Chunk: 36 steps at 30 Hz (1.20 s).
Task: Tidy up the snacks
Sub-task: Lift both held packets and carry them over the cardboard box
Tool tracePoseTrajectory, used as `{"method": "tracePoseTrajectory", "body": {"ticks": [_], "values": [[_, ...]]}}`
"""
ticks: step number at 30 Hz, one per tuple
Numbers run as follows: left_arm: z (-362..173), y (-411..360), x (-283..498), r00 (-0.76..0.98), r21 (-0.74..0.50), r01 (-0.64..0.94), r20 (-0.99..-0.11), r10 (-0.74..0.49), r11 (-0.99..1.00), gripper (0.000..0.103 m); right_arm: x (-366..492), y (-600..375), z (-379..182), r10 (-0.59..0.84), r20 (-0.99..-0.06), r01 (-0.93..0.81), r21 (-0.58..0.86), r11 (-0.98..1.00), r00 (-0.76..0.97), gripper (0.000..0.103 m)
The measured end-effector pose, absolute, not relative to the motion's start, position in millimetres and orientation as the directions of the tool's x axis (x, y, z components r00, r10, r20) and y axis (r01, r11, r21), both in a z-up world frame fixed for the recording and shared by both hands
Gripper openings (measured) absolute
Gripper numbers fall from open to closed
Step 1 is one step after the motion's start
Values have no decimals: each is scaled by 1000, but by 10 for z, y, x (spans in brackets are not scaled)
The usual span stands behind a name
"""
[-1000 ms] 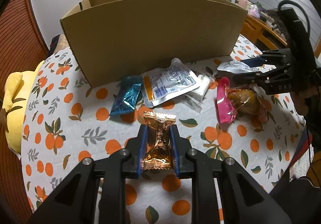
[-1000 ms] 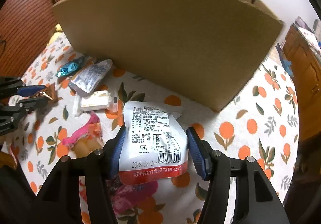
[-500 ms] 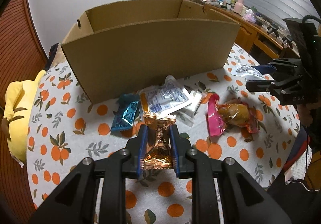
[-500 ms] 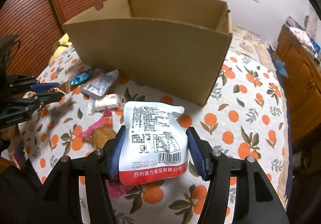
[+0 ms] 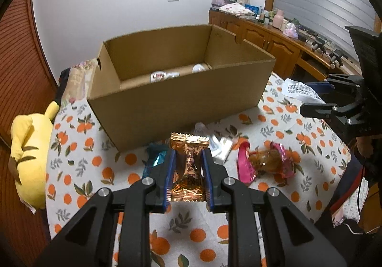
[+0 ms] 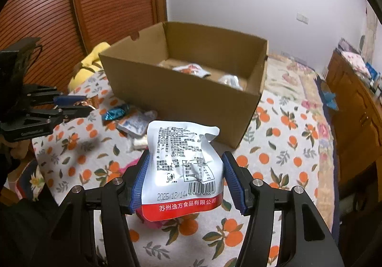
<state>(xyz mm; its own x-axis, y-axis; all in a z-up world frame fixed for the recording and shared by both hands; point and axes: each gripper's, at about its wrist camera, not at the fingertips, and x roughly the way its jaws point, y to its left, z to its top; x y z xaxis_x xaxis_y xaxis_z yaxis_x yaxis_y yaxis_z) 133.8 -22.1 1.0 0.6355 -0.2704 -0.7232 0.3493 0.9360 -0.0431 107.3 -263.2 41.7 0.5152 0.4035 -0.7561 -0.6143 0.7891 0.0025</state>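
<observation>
both grippers point(image 5: 187, 171) point(image 6: 186, 181) clamped (pointing downward)

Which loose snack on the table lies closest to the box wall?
The clear-and-blue pouch, lying at the cardboard box base; teal wrapper and pink pack lie farther out.

Beyond your fingers, the orange-print tablecloth point(image 5: 78, 166) carries the cardboard box point(image 5: 181, 104); nearer them lie a blue wrapper point(image 5: 156, 159), a clear packet point(image 5: 220, 147) and a pink-wrapped snack point(image 5: 265, 161).

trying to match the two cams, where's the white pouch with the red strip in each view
Left wrist: white pouch at the right edge, held in the right gripper.
Right wrist: white pouch bottom centre, clamped between the fingers.
Shared landmark: cardboard box.
</observation>
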Motion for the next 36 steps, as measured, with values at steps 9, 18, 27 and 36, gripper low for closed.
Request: {"method": "tracePoseTrajectory", "body": {"ticks": [9,18,27,36], "values": [[284,-225,1470,675,-28,366,-680,-286,930,20,1071,-2556,699,428,-711,-637,-36,770,558,60],[519,-213,1684,723,-14,369,-623,-297,929,20,1246,-2441,887,445,-675,-651,-68,756,588,60],[664,-204,1973,742,-2,360,-605,-287,933,20,1483,-2309,947,473,-637,-658,-73,749,609,60],[624,-131,2336,746,6,325,-617,-252,946,20,1836,-2202,917,478,-634,-660,-69,748,608,61]]}}
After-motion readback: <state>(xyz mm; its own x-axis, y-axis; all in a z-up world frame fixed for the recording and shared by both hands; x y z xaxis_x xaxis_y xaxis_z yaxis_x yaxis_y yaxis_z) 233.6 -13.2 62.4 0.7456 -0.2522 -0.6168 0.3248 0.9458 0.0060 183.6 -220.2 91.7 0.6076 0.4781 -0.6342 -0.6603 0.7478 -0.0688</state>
